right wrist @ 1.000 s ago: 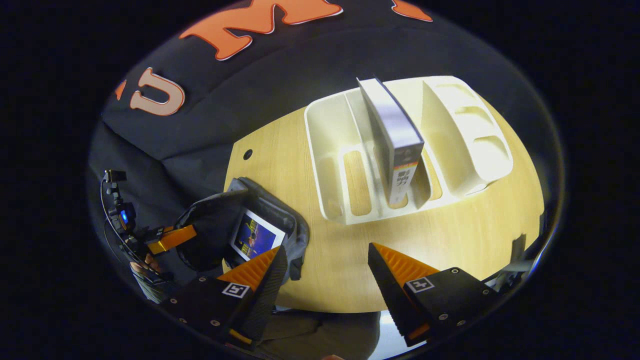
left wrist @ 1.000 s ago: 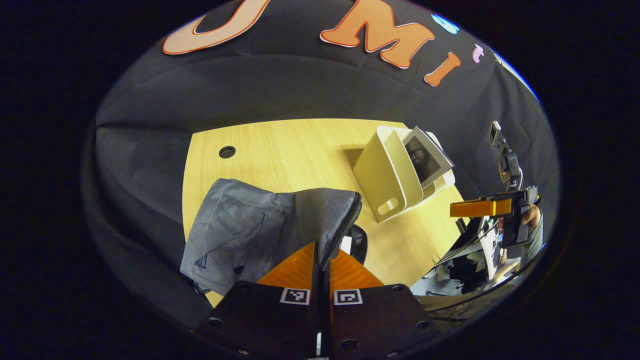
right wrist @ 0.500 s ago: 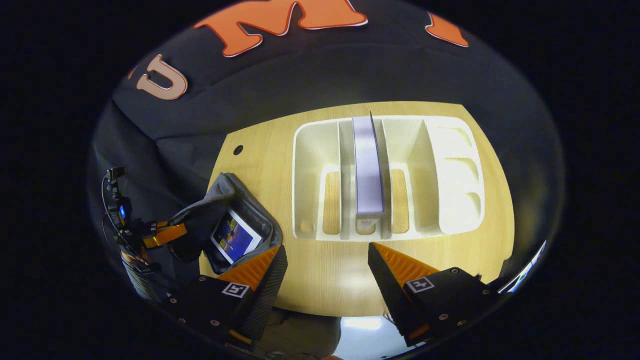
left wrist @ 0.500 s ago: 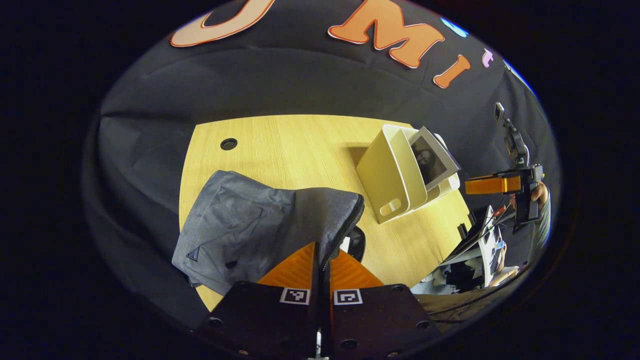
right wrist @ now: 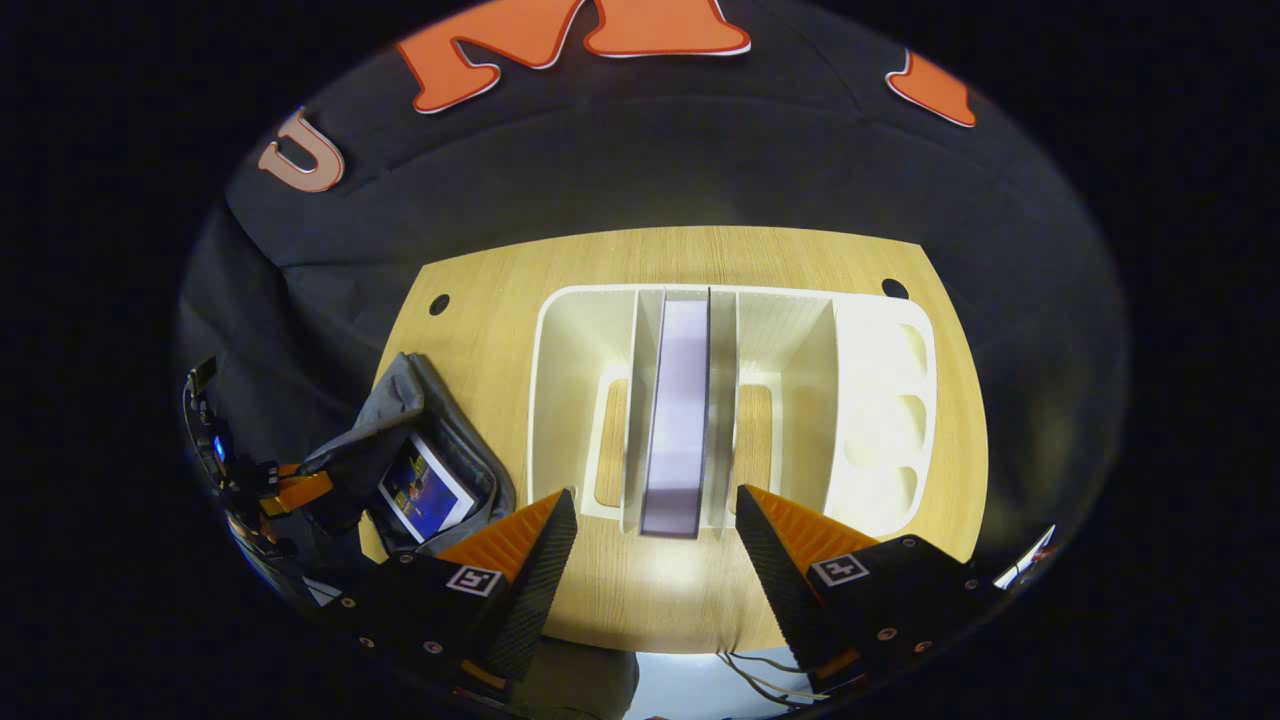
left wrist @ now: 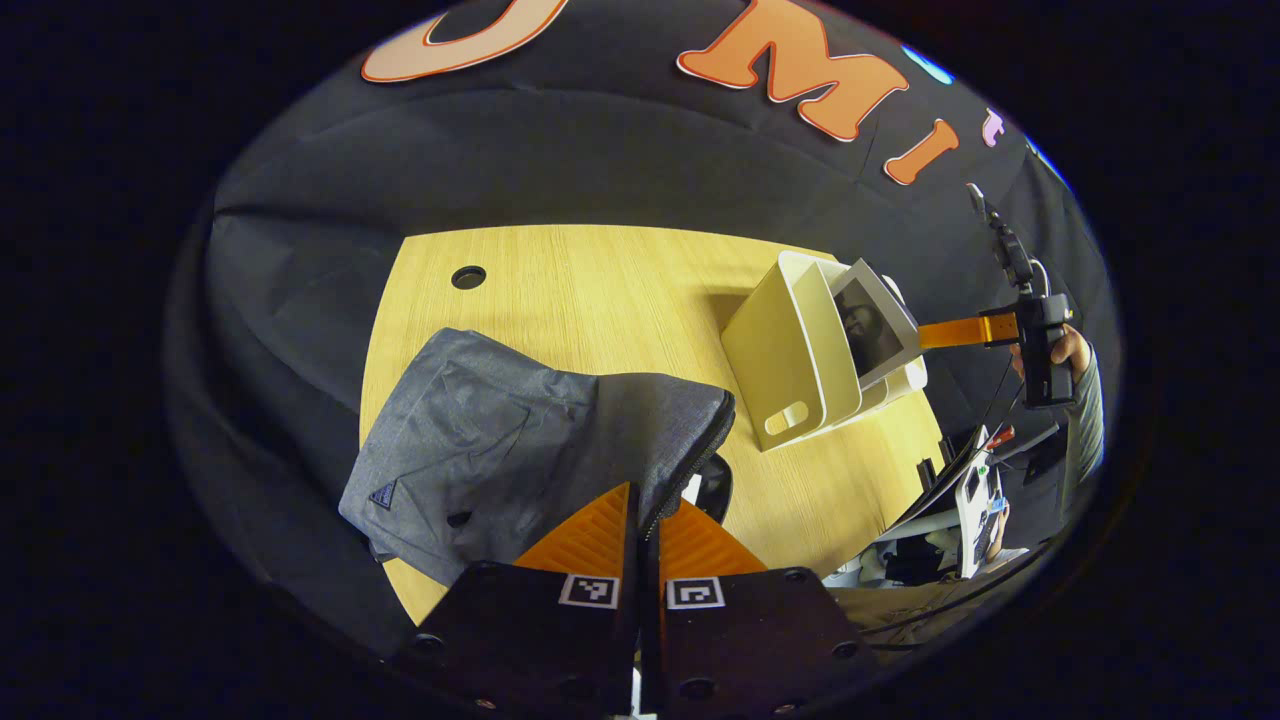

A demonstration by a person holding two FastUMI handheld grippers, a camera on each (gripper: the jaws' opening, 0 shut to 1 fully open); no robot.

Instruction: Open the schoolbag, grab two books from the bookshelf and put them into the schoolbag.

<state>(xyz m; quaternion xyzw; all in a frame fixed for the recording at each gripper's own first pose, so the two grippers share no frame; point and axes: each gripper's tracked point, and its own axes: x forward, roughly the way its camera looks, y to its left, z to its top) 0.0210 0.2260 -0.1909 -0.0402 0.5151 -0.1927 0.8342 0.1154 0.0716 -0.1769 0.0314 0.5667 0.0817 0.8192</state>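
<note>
The grey schoolbag [right wrist: 440, 455] is held open at the table's left by the left gripper [left wrist: 645, 515], whose fingers are pinched on its zipper edge, and one book [right wrist: 425, 492] is already seen inside. The second book [right wrist: 678, 420] stands in the white bookshelf [right wrist: 880, 400], framed by the spread fingers of the right gripper [right wrist: 655, 525]; it is yet to be grasped and bagged.

**Left gripper view: schoolbag edge clamped, bookshelf at right**

The left gripper [left wrist: 645, 515] sits at the near edge, its fingers closed on the zipper edge of the grey schoolbag [left wrist: 500, 450]. The schoolbag lies on the wooden table [left wrist: 600, 290], on the near left. The cream bookshelf [left wrist: 800, 365] stands on the right of the table and holds one book [left wrist: 870, 325]. At the far right, the right gripper [left wrist: 960, 332], held by a hand [left wrist: 1070, 350], points toward the book.
</note>
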